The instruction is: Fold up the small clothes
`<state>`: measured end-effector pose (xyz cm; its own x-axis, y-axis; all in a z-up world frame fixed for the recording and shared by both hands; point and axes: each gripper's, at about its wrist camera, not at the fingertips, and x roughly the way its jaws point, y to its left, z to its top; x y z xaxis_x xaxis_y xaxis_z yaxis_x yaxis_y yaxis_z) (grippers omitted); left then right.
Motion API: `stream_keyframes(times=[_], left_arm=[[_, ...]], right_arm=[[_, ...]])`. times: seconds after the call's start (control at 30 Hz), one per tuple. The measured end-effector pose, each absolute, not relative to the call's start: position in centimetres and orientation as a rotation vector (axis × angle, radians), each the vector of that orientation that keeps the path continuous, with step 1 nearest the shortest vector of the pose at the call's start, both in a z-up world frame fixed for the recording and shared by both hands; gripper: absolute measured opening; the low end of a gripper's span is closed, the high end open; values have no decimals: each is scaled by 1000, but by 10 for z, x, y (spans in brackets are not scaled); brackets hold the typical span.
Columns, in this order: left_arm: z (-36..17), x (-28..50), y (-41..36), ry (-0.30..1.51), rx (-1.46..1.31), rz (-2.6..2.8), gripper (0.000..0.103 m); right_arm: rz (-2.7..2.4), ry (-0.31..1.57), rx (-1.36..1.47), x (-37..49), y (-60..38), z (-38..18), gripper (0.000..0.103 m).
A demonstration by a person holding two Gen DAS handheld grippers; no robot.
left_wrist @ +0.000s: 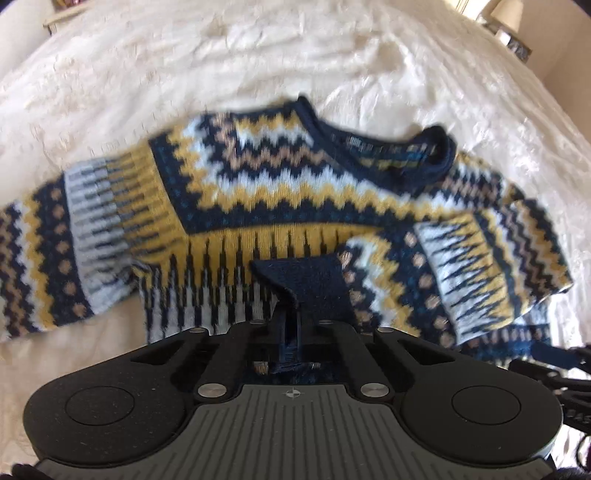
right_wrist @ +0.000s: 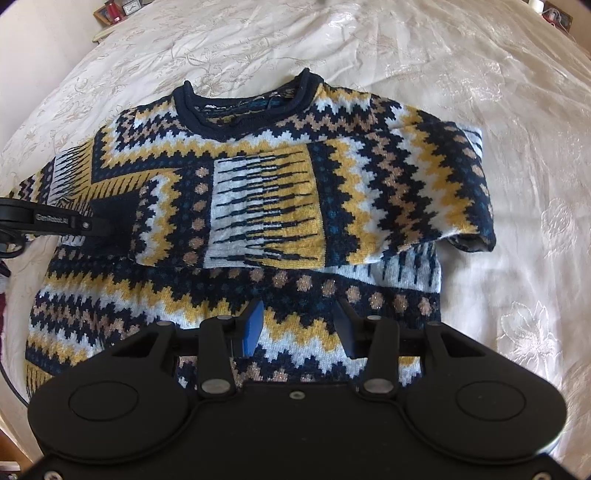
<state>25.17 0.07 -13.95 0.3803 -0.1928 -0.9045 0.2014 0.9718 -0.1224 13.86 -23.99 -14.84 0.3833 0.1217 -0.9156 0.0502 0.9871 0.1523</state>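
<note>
Sweater [right_wrist: 258, 192] lies front-up on the bed [right_wrist: 498, 129], on a cream embroidered bedspread, neck [right_wrist: 243, 110] pointing away from both cams. Knit is navy w/ yellow, white and tan zigzags plus dotted bands.

One sleeve [right_wrist: 332, 195] is folded across the chest, running from the shoulder edge on the right of the right wrist view toward the centre. Its navy cuff [right_wrist: 110, 225] ends at the left gripper [right_wrist: 88, 224], which comes in from the left edge of that view. In the left wrist view the left gripper [left_wrist: 291, 317] has its fingers together, clamped on the cuff [left_wrist: 306, 284]; the dark ribbed end stands up in a peak above the fingers, lifted off the sweater body [left_wrist: 258, 199]. That view is a bit motion-blurred.

Other sleeve [left_wrist: 55, 258] lies spread out sideways on the bedspread, flat, at the left of the left wrist view.

Right gripper [right_wrist: 299, 325] sits above the lower part of the sweater, near the hem. Its fingers [right_wrist: 253, 326], blue-padded, are apart w/ nothing between them; knit shows through the gap. Can't tell if the tips touch the fabric.

Nightstand [right_wrist: 118, 11] w/ small items at the far corner beyond the bed, lamp [left_wrist: 508, 16] at the other corner.
</note>
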Motion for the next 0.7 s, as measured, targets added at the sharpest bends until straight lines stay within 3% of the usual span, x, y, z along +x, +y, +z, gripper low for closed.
stream_keyframes(times=[0.2,0.27,0.7], left_arm=[[-71,257,21,1000,-5,-258,4],[-63,263,31,980,-2,-238,4],[-125,302,55,1110,48,-91,5]], right_arm=[[18,1166,215,130,-251,-145,54],[-1,1153,235,128,-258,-142,61],[-202,1095,342,166,-333,-149,63]])
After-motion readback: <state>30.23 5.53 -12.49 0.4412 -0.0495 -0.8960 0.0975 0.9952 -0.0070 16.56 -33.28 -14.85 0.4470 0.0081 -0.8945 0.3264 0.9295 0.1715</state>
